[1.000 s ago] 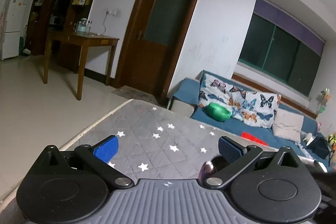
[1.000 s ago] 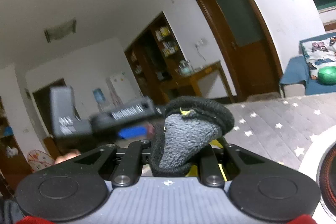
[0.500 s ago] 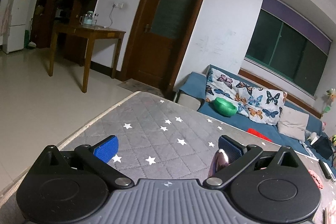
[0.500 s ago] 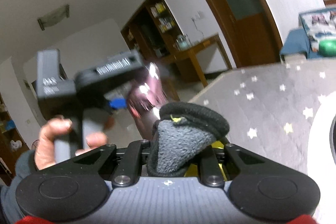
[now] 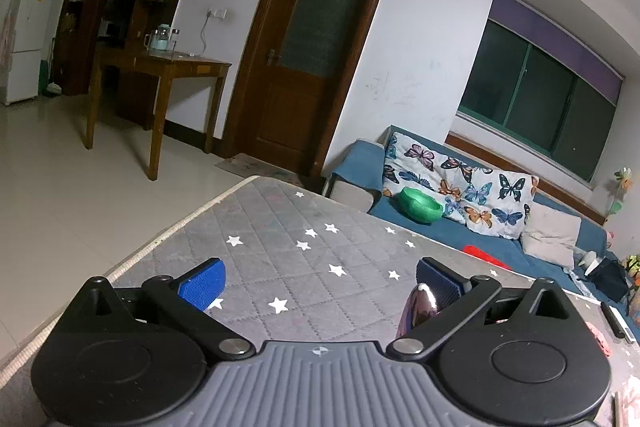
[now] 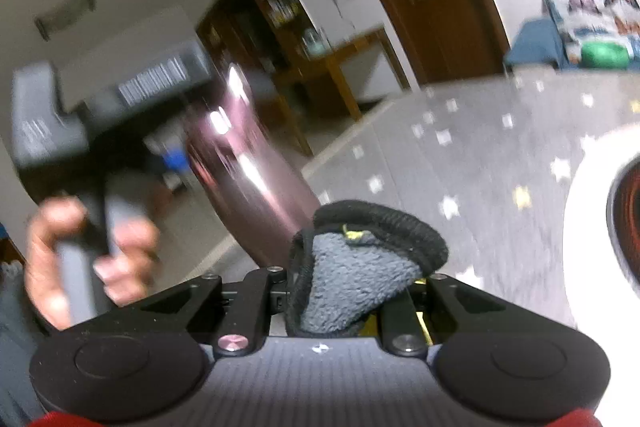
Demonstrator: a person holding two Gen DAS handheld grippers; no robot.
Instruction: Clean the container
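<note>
1. Left gripper (image 5: 320,279), in its own wrist view, has its jaws set wide apart, with a blue pad (image 5: 202,283) on either finger and nothing pinched between them.
2. Just inside the right-hand finger a glossy mauve metal tumbler (image 5: 418,307) shows only as a rounded sliver. I cannot tell whether it touches that finger.
3. Beyond the fingers lies a grey quilted mat with white stars (image 5: 300,239).
4. Farther back are a blue sofa (image 5: 500,251) with a butterfly cushion (image 5: 460,191) and a green bowl (image 5: 420,205), a dark wooden door (image 5: 308,39), a wooden side table (image 5: 168,67) and a white fridge (image 5: 28,35).
5. Right gripper (image 6: 356,267), in its wrist view, is clamped on a grey fleece cloth with black trim (image 6: 352,279), which bulges up between the fingers and hides their tips.
6. This view is smeared. The tumbler (image 6: 248,179) slants from upper left down to just beside the cloth. Contact between them cannot be judged.
7. The left gripper (image 6: 180,155) sits at the tumbler's upper end, its handle gripped by the left hand (image 6: 80,255). The blur hides how its jaws meet the tumbler.
8. On the star mat (image 6: 480,167), at the right edge, is a white round vessel with a dark red inside (image 6: 588,211).
</note>
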